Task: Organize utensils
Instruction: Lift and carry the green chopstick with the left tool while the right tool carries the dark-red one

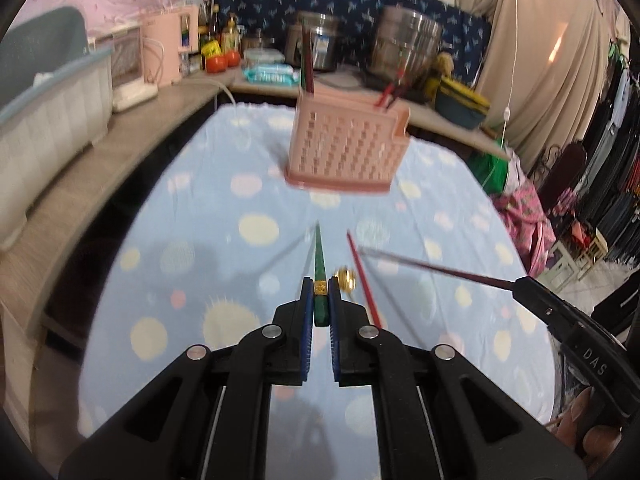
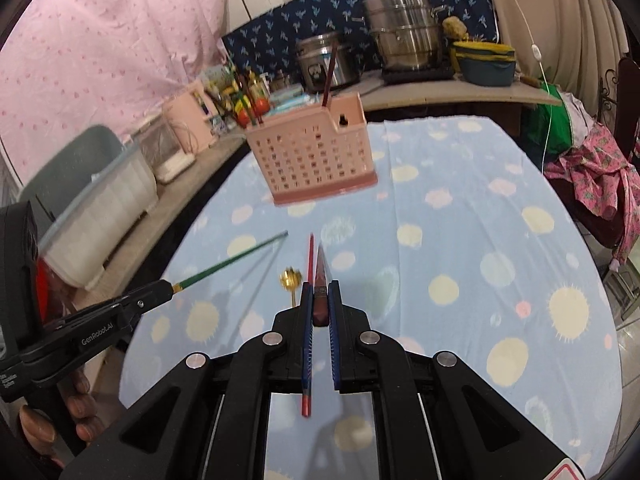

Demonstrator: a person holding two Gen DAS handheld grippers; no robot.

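Note:
My left gripper [image 1: 320,285] is shut on the thick end of a green chopstick [image 1: 319,252], held above the table with its tip toward the pink slotted basket [image 1: 348,148]. My right gripper [image 2: 320,286] is shut on a dark red chopstick [image 2: 321,268], also raised and aimed at the basket [image 2: 316,156]. Each gripper shows in the other's view: right gripper [image 1: 522,282], left gripper [image 2: 166,286]. A bright red chopstick [image 2: 309,264] and a gold spoon [image 2: 290,278] lie on the blue spotted tablecloth [image 2: 460,240] between them. The basket holds a few upright chopsticks [image 1: 307,60].
A wooden counter [image 1: 80,168] runs along the left and back with a grey-rimmed bin [image 1: 52,120], a pink appliance [image 1: 168,48], bottles, tomatoes, steel pots [image 1: 404,44] and a blue-and-yellow container [image 1: 460,104]. Clothes [image 2: 592,176] hang off the table's right side.

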